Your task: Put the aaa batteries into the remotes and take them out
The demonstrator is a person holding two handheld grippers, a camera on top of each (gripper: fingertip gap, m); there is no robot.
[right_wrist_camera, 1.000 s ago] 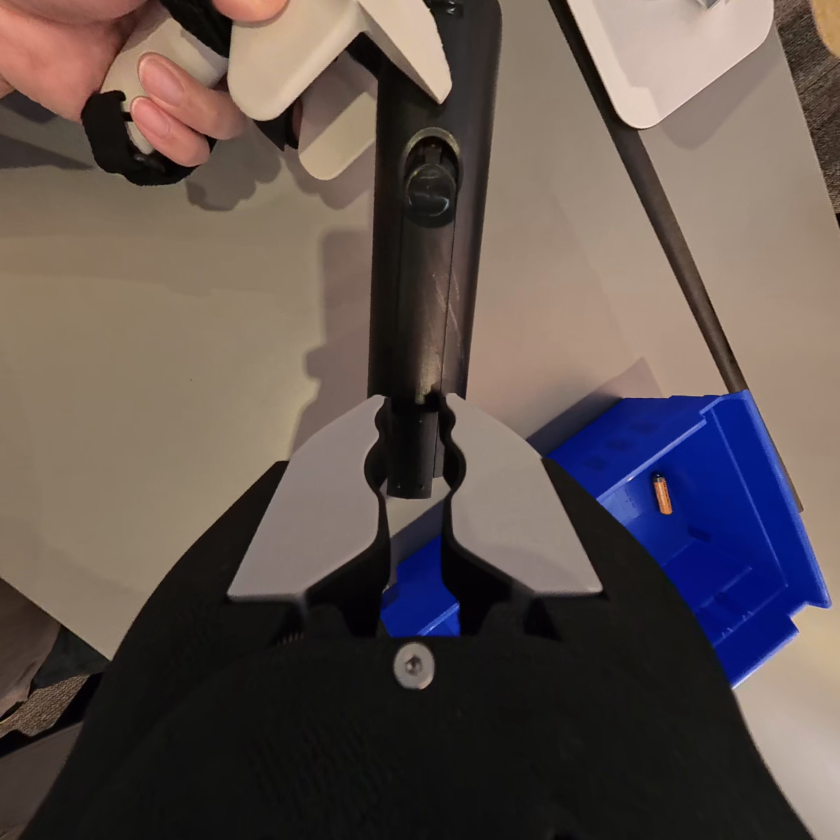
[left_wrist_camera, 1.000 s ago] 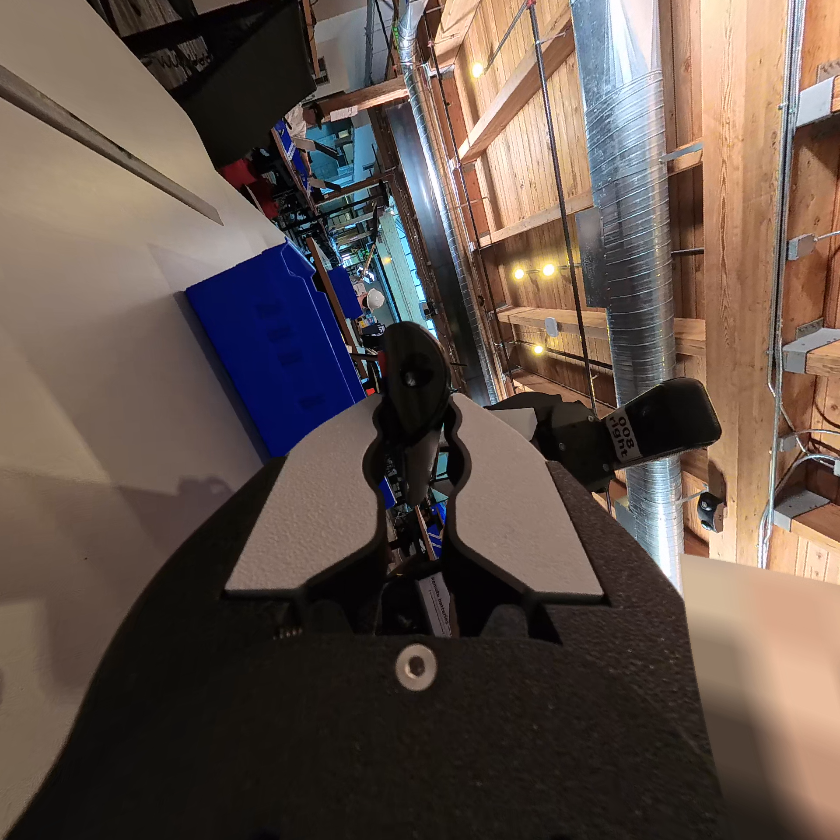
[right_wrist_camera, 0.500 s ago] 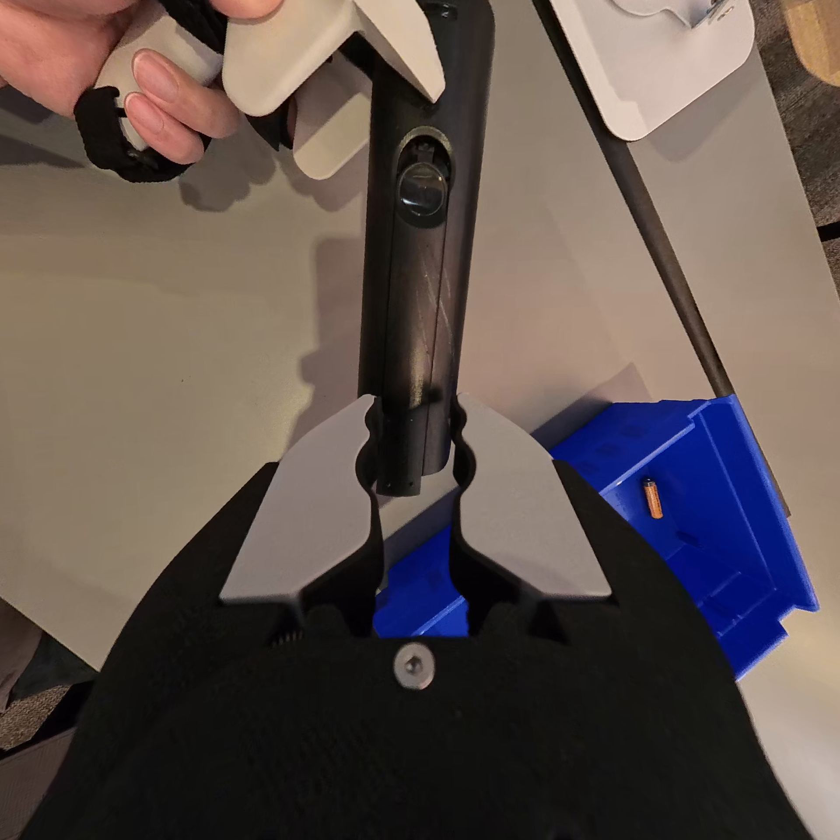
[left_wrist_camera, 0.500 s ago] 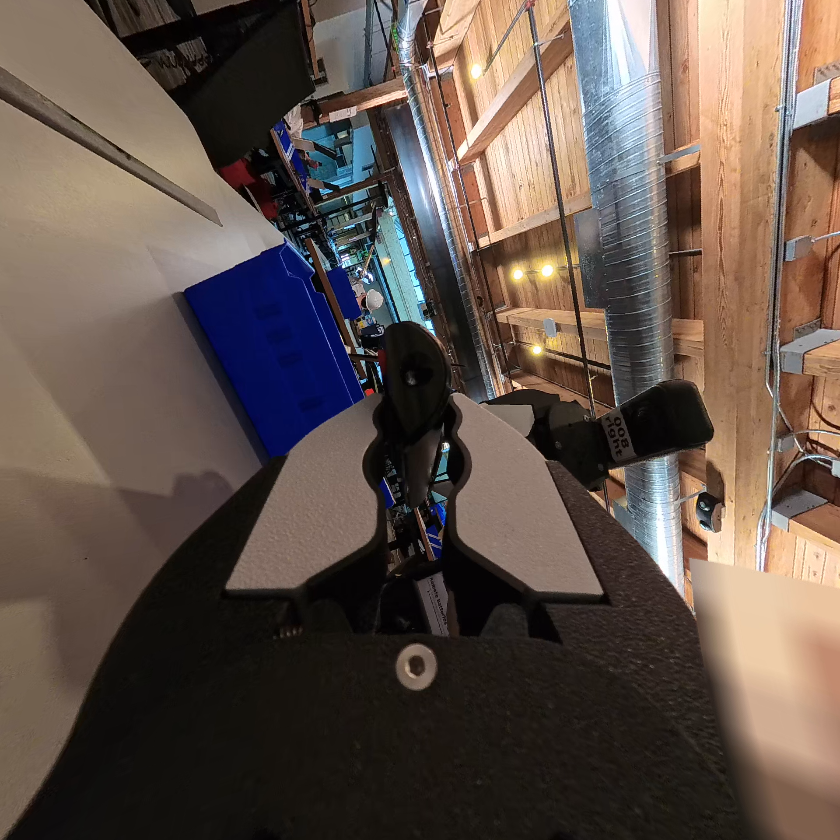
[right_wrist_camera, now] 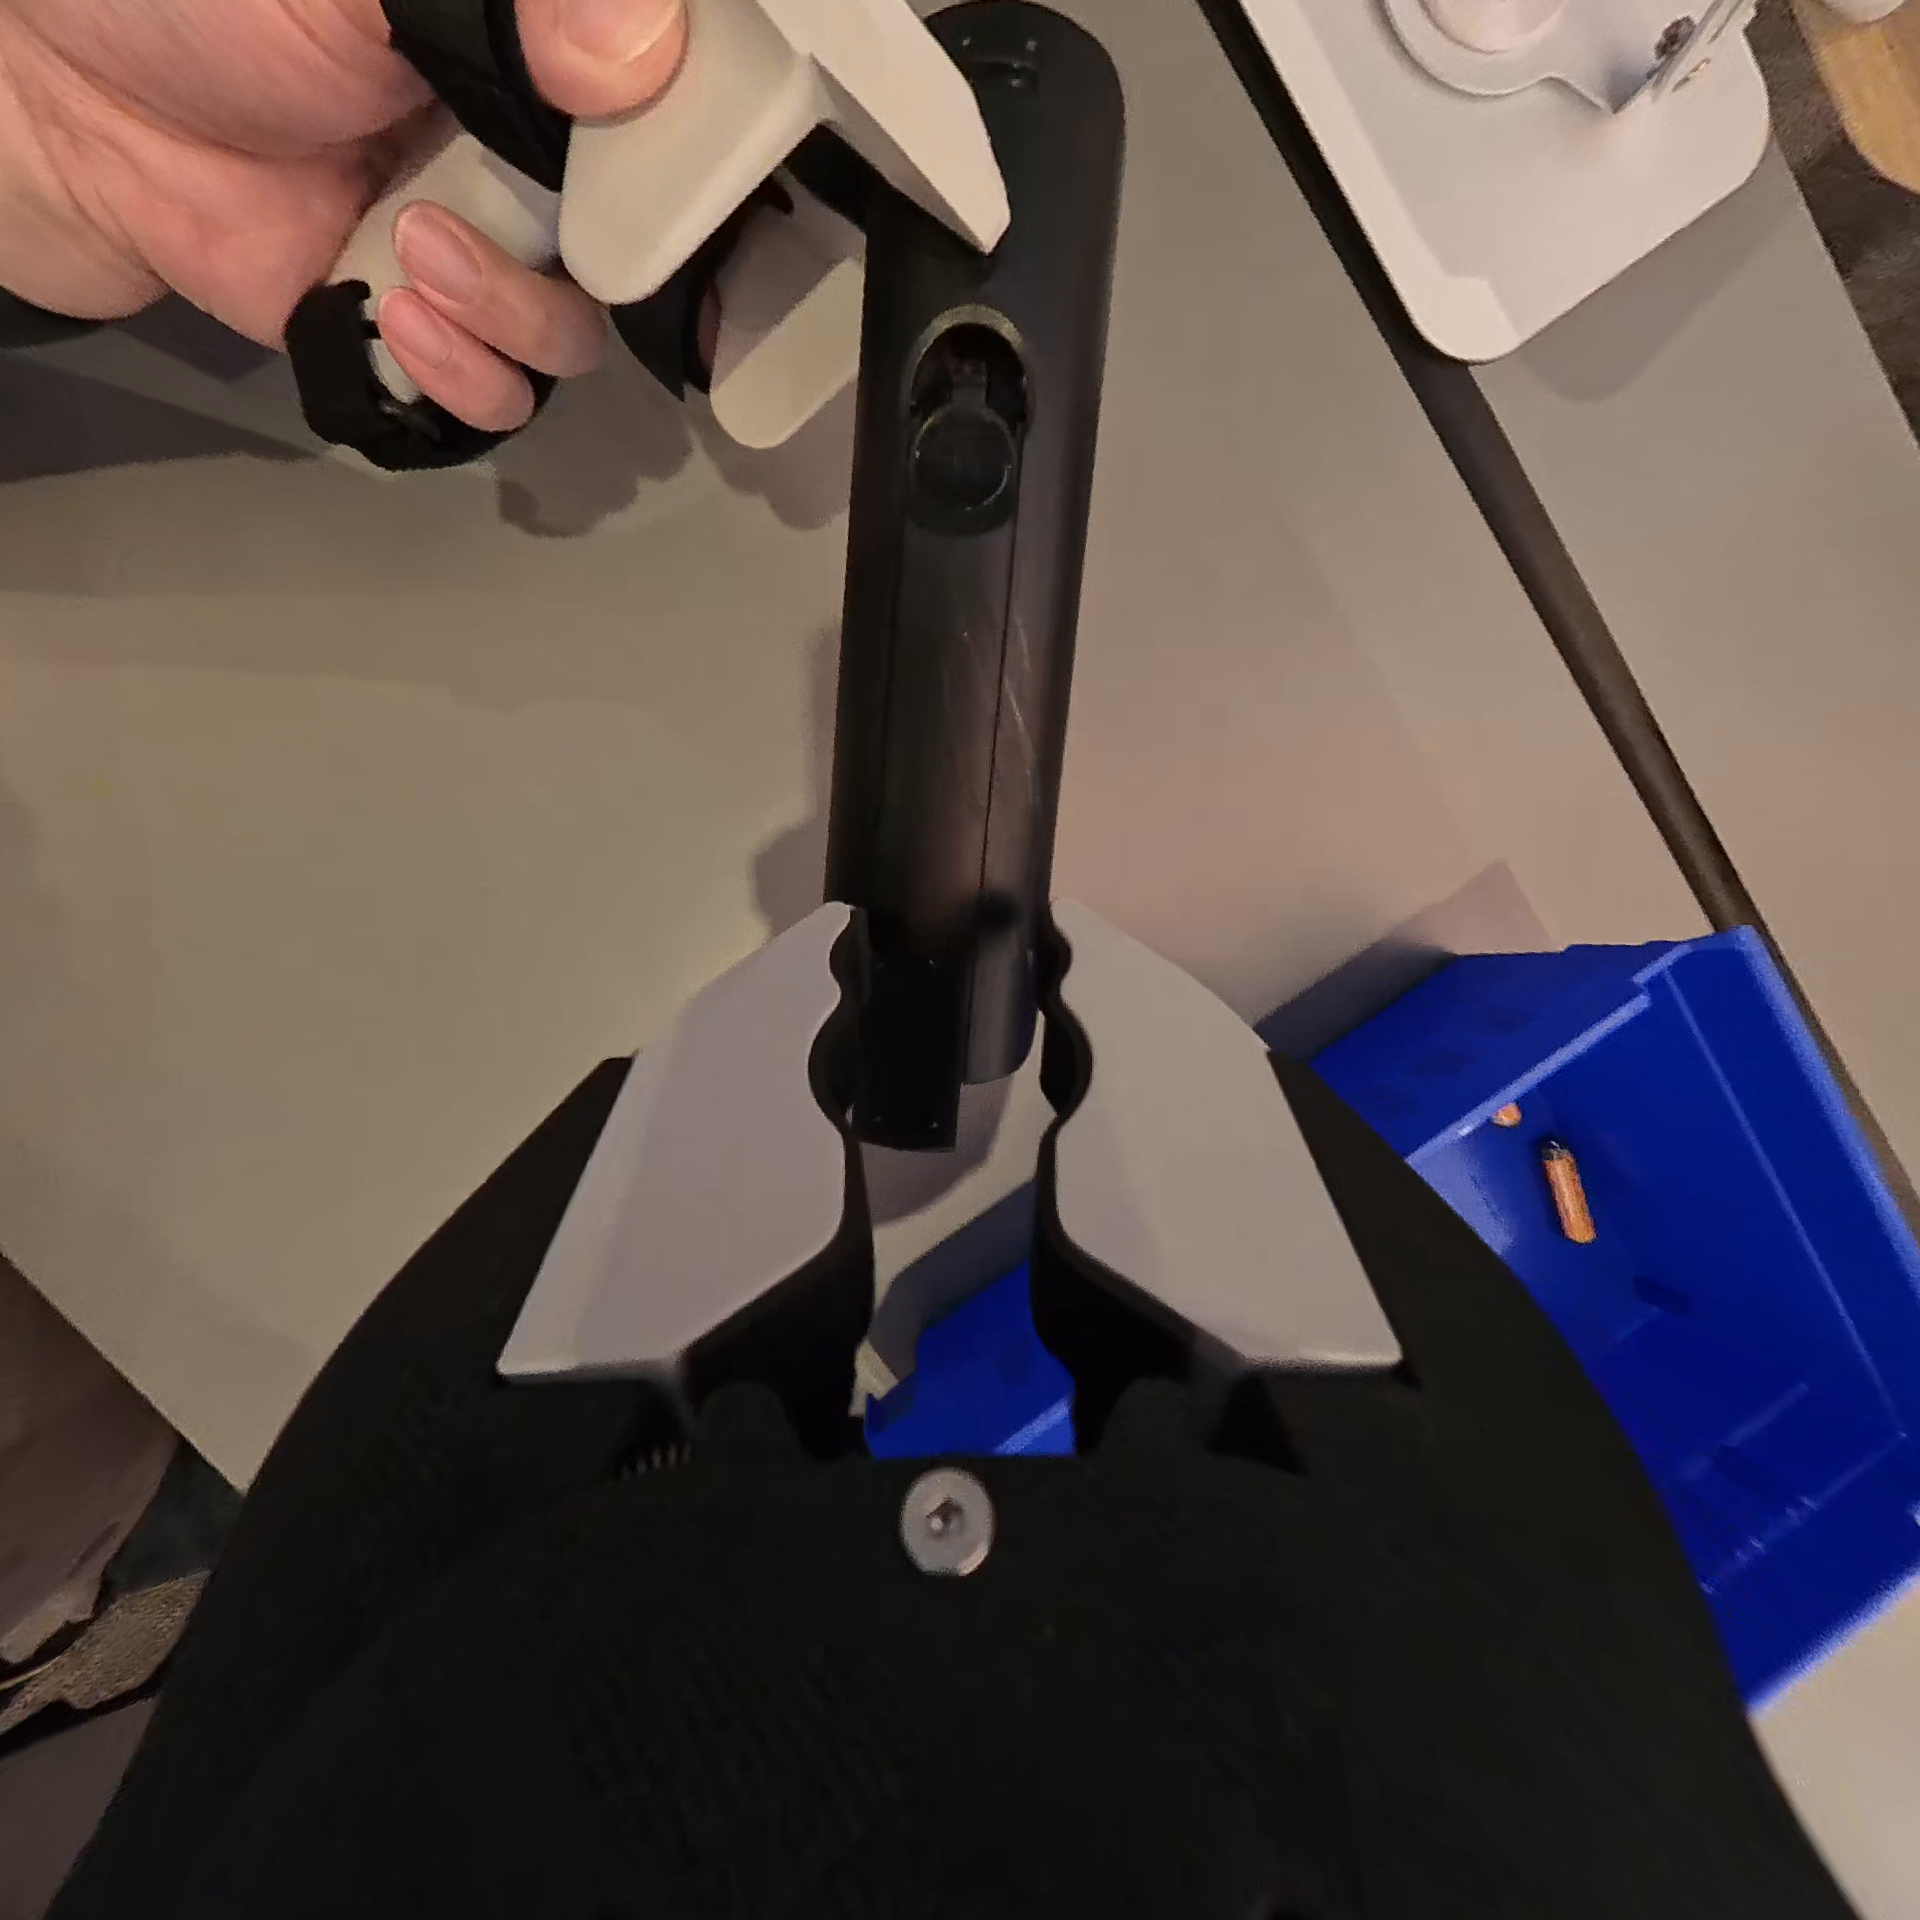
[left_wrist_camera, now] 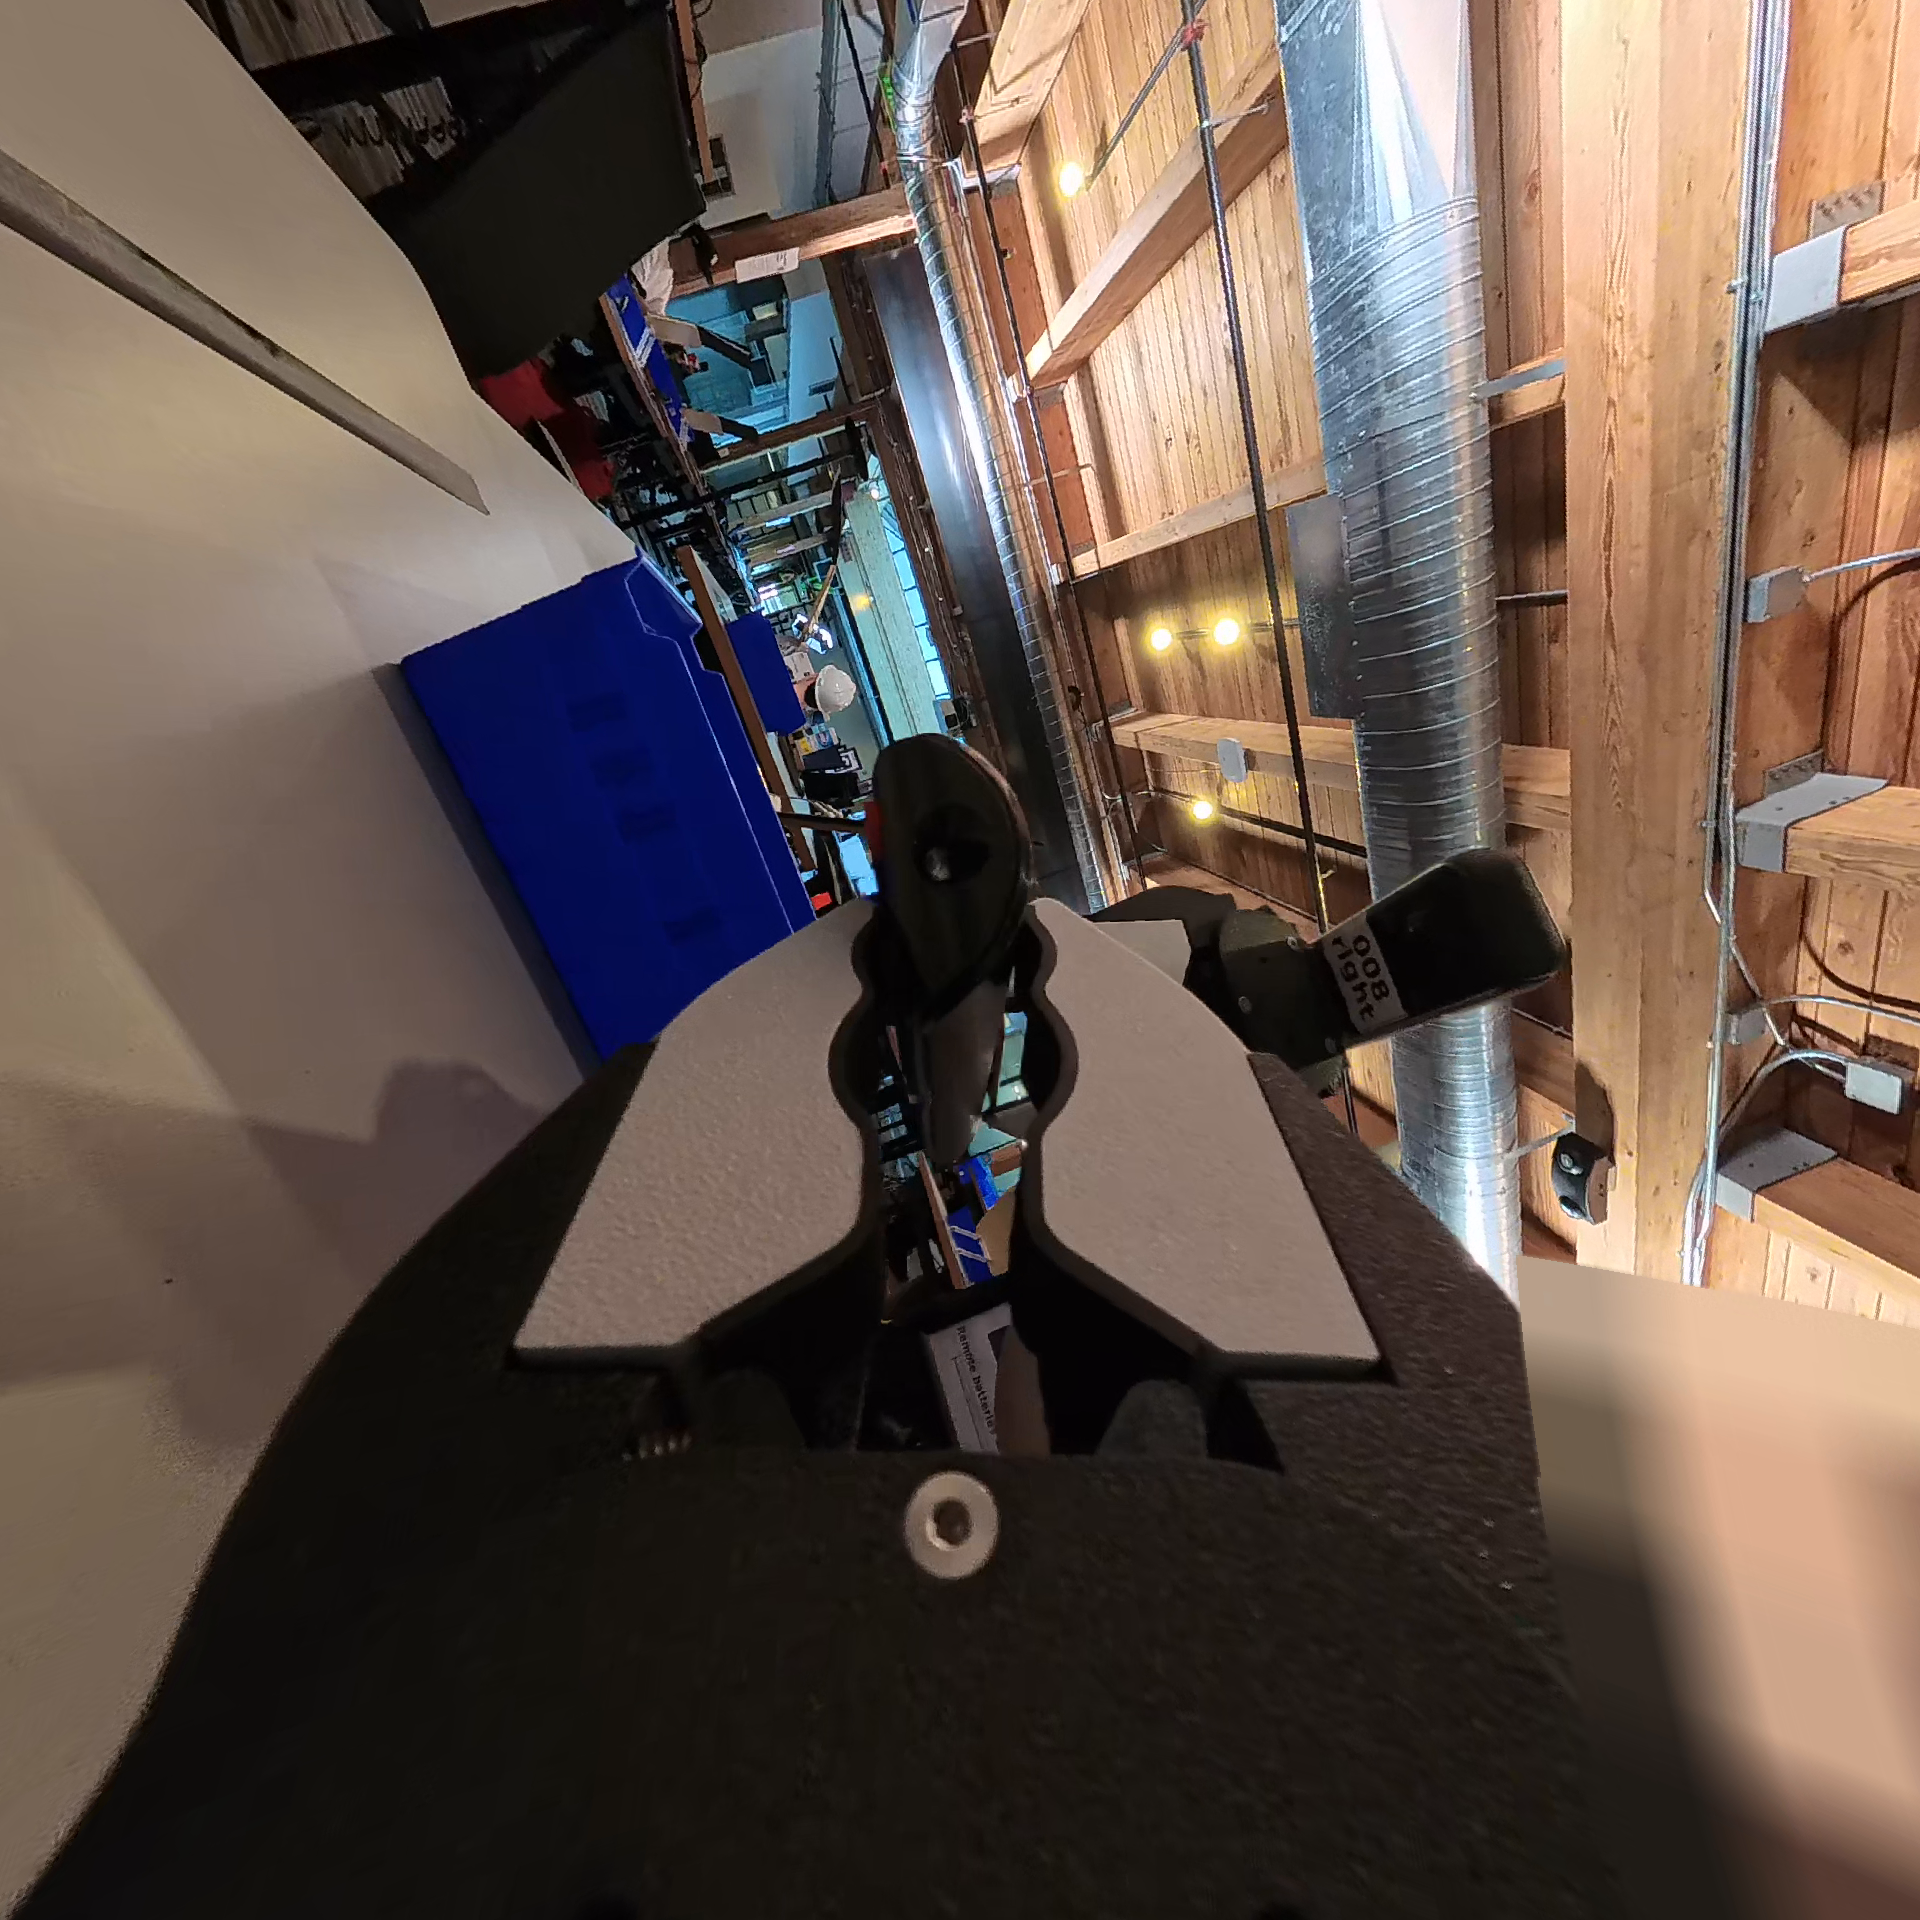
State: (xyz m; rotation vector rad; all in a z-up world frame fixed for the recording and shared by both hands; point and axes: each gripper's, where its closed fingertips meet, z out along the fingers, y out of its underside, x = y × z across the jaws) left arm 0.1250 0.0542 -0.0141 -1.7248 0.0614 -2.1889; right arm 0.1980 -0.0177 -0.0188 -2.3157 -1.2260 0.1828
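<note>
Gripping black remote (right_wrist_camera: pixel 966 665) at far end, L gripper (right_wrist_camera: pixel 883 270); near end betw R gripper (right_wrist_camera: pixel 948 1023) fingers, touching unclear

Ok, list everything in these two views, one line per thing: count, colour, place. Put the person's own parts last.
remote: one, black, held above the table, back facing the right wrist camera, its cover slid partly off at the near end
battery: one clearly seen, orange, lying loose in the bin; a second orange bit shows nearby, too hidden to tell
bin: one, blue, on the table below right of the remote
table: one, grey, under everything
stand base: one, white, top right on the table
duct: one, silver, along the wooden ceiling
left gripper: one, grey fingers, shut on the remote's far end
right gripper: one, grey fingers, around the remote's near end
hand: one, holding the left gripper's handle
</note>
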